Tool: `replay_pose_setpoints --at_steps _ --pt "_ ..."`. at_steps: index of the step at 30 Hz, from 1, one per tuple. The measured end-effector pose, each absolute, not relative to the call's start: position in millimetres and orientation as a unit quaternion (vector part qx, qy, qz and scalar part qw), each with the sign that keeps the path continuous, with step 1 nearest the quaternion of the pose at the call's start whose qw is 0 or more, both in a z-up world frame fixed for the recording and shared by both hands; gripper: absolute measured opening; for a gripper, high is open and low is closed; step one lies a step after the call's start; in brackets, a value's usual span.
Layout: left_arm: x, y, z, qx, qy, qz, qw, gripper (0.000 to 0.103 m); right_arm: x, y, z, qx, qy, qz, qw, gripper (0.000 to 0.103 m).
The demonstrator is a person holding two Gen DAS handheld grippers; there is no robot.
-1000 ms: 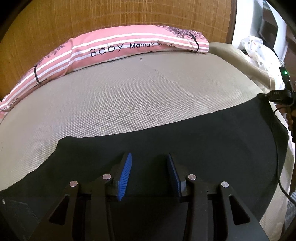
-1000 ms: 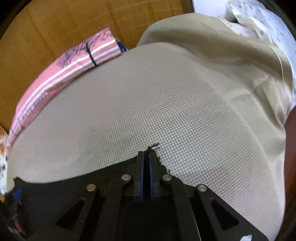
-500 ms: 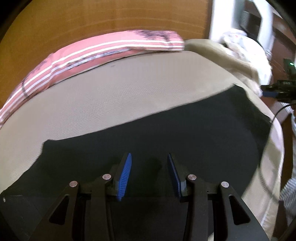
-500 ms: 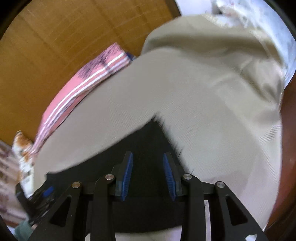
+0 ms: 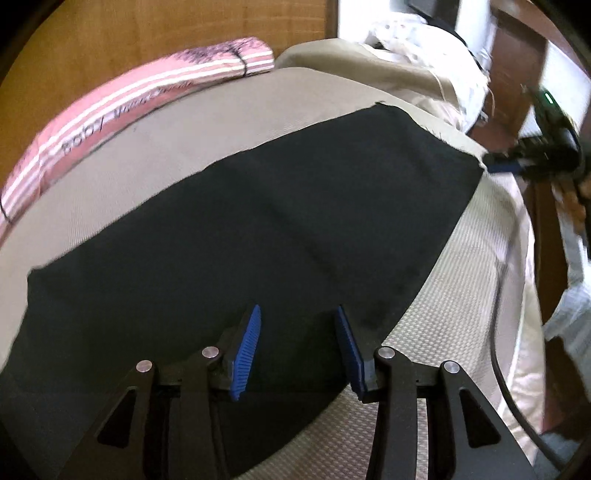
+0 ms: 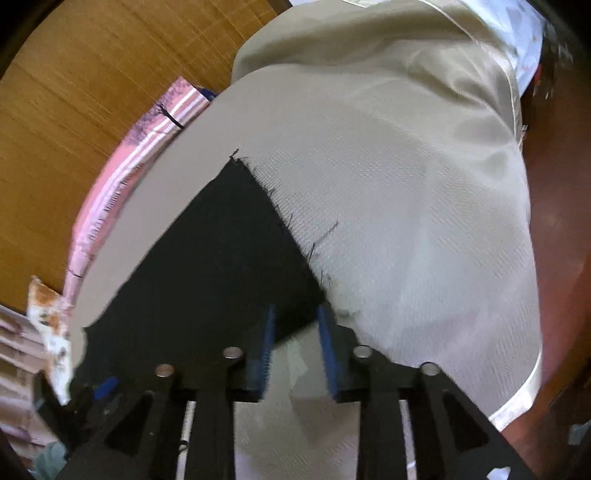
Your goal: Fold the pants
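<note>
The black pants (image 5: 258, 229) lie flat on the beige mattress (image 5: 184, 122), folded into a long band. My left gripper (image 5: 297, 325) is open and empty, hovering over the near edge of the pants. My right gripper (image 6: 295, 325) is open and empty above the frayed end of the pants (image 6: 214, 258). It also shows at the right edge of the left wrist view (image 5: 532, 158), just beyond that end. The left gripper shows at the lower left of the right wrist view (image 6: 74, 398).
A pink striped pillow (image 5: 129, 99) lies along the wooden headboard (image 5: 147, 33). A beige cover (image 6: 406, 92) and white bedding (image 5: 424, 40) are bunched at the far right. The mattress edge (image 6: 517, 398) drops off to the right. A black cable (image 5: 506, 380) hangs there.
My right gripper opened and let go of the pants' corner, then pulled back. Both views have swung, and the pants now lie flat with the released end on the mattress.
</note>
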State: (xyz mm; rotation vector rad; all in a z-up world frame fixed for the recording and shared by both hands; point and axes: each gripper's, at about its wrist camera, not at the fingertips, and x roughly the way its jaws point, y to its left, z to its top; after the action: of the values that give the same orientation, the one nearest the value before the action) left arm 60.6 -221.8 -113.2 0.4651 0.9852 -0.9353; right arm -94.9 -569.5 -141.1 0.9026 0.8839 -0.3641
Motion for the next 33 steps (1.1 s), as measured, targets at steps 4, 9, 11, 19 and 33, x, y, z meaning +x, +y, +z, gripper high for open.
replay_pose_setpoints --at_steps 4,9,11,19,33 --pt "57.6 -222.3 -111.2 0.203 0.456 -0.43 0.752 0.044 -102.9 -568.8 -151.1 0.447 0.396 -0.149 0.788 0.029" --pt "57.9 -220.3 -114.0 0.2 0.46 -0.425 0.754 0.045 -99.4 -569.7 -163.3 0.47 0.373 -0.144 0.787 0.029" --pt "60.0 -219.5 -115.6 0.194 0.462 -0.423 0.755 0.047 -95.2 -574.1 -167.0 0.484 0.355 -0.143 0.787 0.029" --pt "61.7 -219.2 -117.2 0.189 0.458 -0.425 0.758 0.049 -81.1 -582.7 -172.0 0.496 0.339 -0.162 0.783 0.009" --pt "136.8 -96.1 -53.3 -0.018 0.47 -0.317 0.824 0.05 22.9 -481.3 -75.1 0.417 0.343 -0.023 0.841 0.009"
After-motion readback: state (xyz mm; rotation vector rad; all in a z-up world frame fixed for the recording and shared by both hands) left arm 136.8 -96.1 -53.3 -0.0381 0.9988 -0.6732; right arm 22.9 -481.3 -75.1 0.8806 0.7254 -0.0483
